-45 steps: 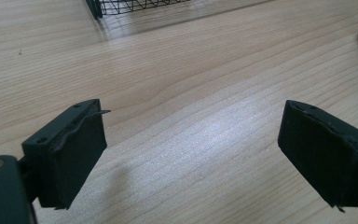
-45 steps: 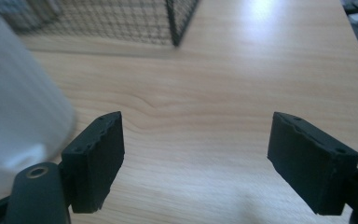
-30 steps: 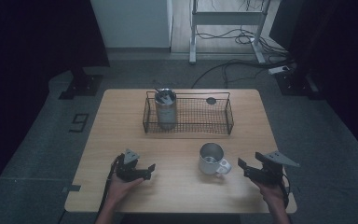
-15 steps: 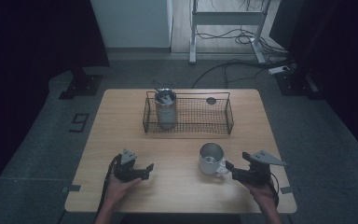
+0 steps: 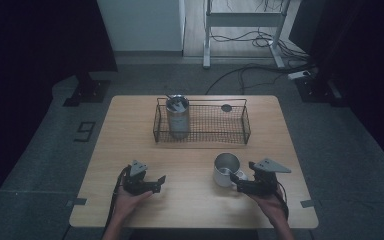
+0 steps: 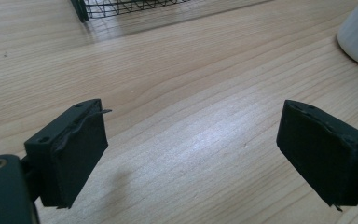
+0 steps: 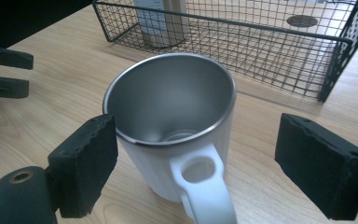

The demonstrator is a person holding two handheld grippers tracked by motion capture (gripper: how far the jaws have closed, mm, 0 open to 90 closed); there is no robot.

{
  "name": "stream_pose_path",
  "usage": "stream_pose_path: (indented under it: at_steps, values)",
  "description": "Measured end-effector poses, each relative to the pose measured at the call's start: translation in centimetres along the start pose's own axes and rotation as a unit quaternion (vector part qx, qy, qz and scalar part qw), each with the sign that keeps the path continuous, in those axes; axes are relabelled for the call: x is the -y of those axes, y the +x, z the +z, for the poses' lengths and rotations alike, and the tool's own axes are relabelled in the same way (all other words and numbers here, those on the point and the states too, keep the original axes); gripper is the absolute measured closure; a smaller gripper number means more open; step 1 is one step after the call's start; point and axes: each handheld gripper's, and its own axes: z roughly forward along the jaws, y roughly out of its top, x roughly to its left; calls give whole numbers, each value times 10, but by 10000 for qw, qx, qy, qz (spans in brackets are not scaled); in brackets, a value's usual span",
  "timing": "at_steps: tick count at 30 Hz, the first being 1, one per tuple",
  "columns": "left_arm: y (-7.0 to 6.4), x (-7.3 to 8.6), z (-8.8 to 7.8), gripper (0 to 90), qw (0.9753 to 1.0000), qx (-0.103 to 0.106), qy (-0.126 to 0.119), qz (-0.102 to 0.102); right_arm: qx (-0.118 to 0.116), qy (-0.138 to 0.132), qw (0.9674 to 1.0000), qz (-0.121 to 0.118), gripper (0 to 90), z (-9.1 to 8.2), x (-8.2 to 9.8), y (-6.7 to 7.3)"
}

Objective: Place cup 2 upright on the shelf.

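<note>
The white mug stands upright on the counter, on the person's side of the wire basket and well apart from it. Its handle points toward the right tool, which is just beside the mug. In the right gripper view the jaws have just been opening, and they now stand spread — the handle rises between them, but no pad presses on it, so the mug is not held.

The mug has a white outer wall and a shiny steel lining, so I judge it stiff and rather light for its size, probably empty; something small shows at the bottom, but I cannot tell what. The glossy wall and the smooth handle look slippery for flat black pads. It should not break easily, but it could tip if it is pushed at the rim.

The best place to hold seems to be the handle loop, pinched across its flat sides, or the rim wall with one pad inside and one outside.

The left tool rests on the counter well to the left of the mug — its jaws are spread and nothing is between them. A steel tumbler stands in the left end of the basket.
</note>
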Motion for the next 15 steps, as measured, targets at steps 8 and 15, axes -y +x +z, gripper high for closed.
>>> stream_pose_path:
  at_steps: [8, 15]
  values:
    - [1, 1, -1, 85, 10000, 32, 6, -25, -32, 72, 10000, -61, 109, 9, -5, 5]
    - [2, 1, -1, 85, 10000, 73, 18, -34, -65, 190, 9997, -131, 67, 20, -9, 4]
